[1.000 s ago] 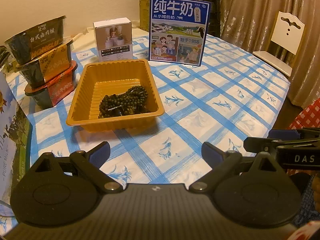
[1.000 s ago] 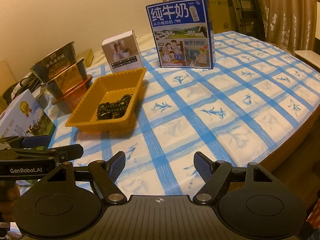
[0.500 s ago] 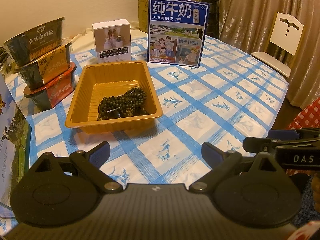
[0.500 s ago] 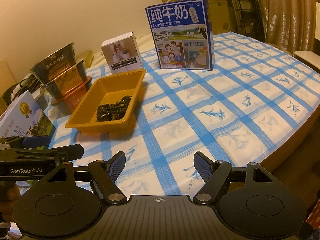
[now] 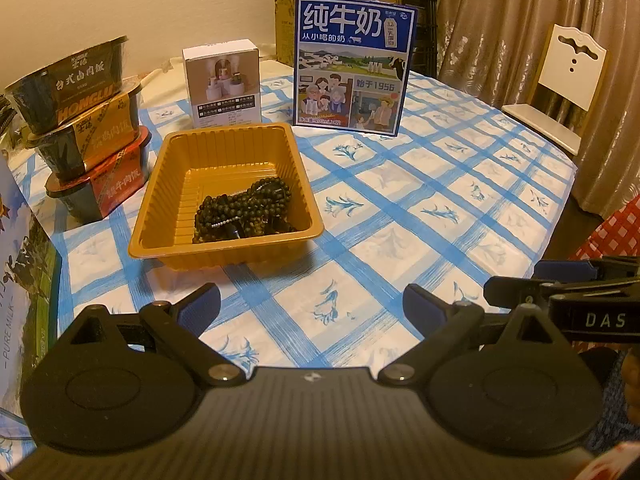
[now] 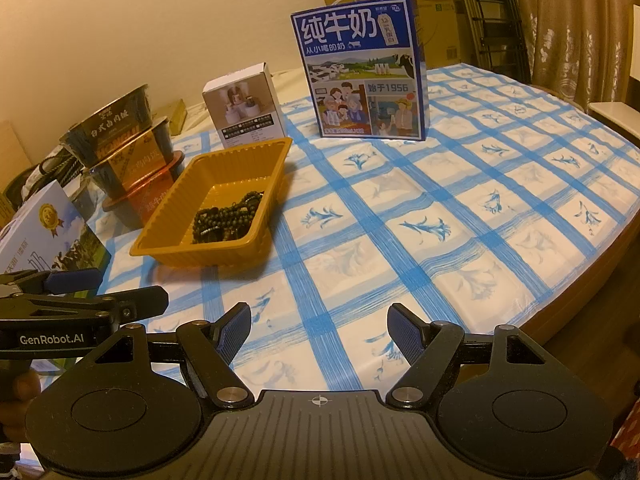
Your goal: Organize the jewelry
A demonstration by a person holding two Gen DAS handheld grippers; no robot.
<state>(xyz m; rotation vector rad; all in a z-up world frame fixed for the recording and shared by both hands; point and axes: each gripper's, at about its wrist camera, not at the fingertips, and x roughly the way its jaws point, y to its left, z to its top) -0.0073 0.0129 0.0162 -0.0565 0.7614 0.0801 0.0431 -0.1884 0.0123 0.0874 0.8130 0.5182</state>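
So right now the beads (image 5: 244, 210) are piled in a dark tangle in the near right corner of the orange tray (image 5: 168, 200), nothing loose on the tablecloth (image 5: 400, 200) that I can see. My left gripper (image 5: 312, 306) and right gripper (image 6: 319, 330) both hang over the near edge of the table with jaws spread wide and nothing between them. Honestly this could be beads waiting to be pulled out and sorted, or beads already put away in there, can't call it. If I do go in, I'd come down from above on one strand, since the tray looks light and could slide, and strands may snag. Blue checked plastic cloth, stacked meal bowls (image 5: 80, 120) left of the tray, a white box (image 5: 222, 82) and milk carton (image 5: 352, 68) behind, curtains and a white chair (image 5: 560, 80) off right
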